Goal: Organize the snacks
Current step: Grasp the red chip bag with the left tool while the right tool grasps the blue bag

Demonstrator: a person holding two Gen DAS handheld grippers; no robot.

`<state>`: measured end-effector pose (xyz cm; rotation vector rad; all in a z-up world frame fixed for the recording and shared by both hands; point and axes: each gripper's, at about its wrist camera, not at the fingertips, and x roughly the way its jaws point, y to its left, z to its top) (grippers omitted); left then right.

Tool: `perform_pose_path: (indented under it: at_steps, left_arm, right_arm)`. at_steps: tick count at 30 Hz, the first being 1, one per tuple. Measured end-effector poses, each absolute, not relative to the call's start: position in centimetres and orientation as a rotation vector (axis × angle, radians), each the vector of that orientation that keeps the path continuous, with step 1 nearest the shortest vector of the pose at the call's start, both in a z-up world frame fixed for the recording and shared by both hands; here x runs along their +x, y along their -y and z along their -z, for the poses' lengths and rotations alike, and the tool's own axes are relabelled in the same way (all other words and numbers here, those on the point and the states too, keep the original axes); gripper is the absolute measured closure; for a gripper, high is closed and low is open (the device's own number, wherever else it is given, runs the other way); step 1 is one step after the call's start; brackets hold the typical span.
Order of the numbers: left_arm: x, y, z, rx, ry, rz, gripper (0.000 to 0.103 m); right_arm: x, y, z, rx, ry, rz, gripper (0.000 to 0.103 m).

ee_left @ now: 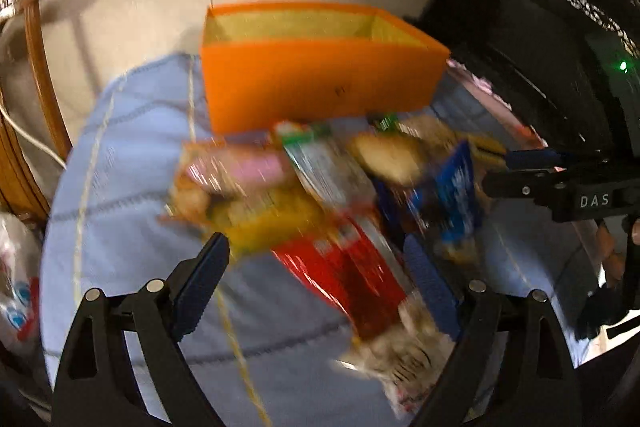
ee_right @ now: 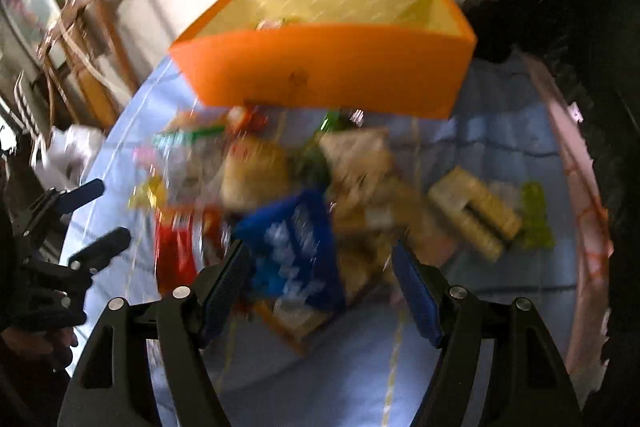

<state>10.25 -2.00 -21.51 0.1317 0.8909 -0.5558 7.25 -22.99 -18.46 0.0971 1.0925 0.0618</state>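
Nearest the cameras, both grippers stand spread wide and hold nothing: the left gripper (ee_left: pixel 316 263) hangs over a red packet (ee_left: pixel 344 267), the right gripper (ee_right: pixel 320 267) over a blue packet (ee_right: pixel 294 247). Both sit in a blurred heap of snacks on a pale blue tablecloth (ee_left: pixel 132 195). Beyond the heap stands an open orange box (ee_right: pixel 332 75), seemingly with one item inside. A sound grasp would likely pinch one packet's edge, lift clear, then release over the box.

Blurred snack packets (ee_left: pixel 320 195) before orange box (ee_left: pixel 320 83)
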Motion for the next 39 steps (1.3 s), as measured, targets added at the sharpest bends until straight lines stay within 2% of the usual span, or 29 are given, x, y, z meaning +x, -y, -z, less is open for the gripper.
perform_pose_path:
  at_steps: [12, 15, 18, 20, 21, 22, 25, 28, 30, 39]
  left_arm:
    - [9.8, 6.6, 26.7, 0.2, -0.902, 0.495, 0.017]
    - [10.2, 6.9, 27.9, 0.209, -0.915, 0.447, 0.009]
    - [11.2, 6.0, 29.4, 0.191, -0.98, 0.368, 0.009]
    - [11.2, 5.3, 29.4, 0.19, -0.983, 0.363, 0.02]
    - [11.1, 5.2, 29.4, 0.198, -0.979, 0.376, 0.032]
    - [10.9, 5.2, 29.3, 0.224, -0.964, 0.388, 0.037]
    - [10.9, 4.3, 29.2, 0.214, -0.978, 0.406, 0.039]
    - [10.9, 3.0, 29.1, 0.184, -0.99, 0.411, 0.04]
    - [10.5, 2.0, 28.7, 0.167, -0.989, 0.421, 0.058]
    - [9.5, 0.1, 27.2, 0.106, -0.978, 0.441, 0.065]
  right_arm:
    - [9.8, 20.9, 21.4, 0.074, -1.143, -0.108, 0.029]
    - [10.5, 19.6, 22.2, 0.03, -1.149, -0.119, 0.024]
    - [11.3, 19.0, 23.3, 0.034, -1.199, -0.131, 0.022]
    - [11.3, 18.3, 23.7, -0.007, -1.197, -0.142, 0.022]
    - [11.2, 18.0, 23.9, -0.038, -1.187, -0.141, 0.023]
    - [11.4, 18.0, 23.9, -0.035, -1.184, -0.142, 0.027]
    - [11.4, 17.6, 23.8, -0.044, -1.184, -0.143, 0.033]
    - [10.7, 17.6, 23.5, -0.046, -1.175, -0.175, 0.034]
    - [10.0, 17.8, 23.4, -0.026, -1.168, -0.184, 0.035]
    - [7.4, 20.9, 21.4, 0.108, -1.119, -0.16, 0.034]
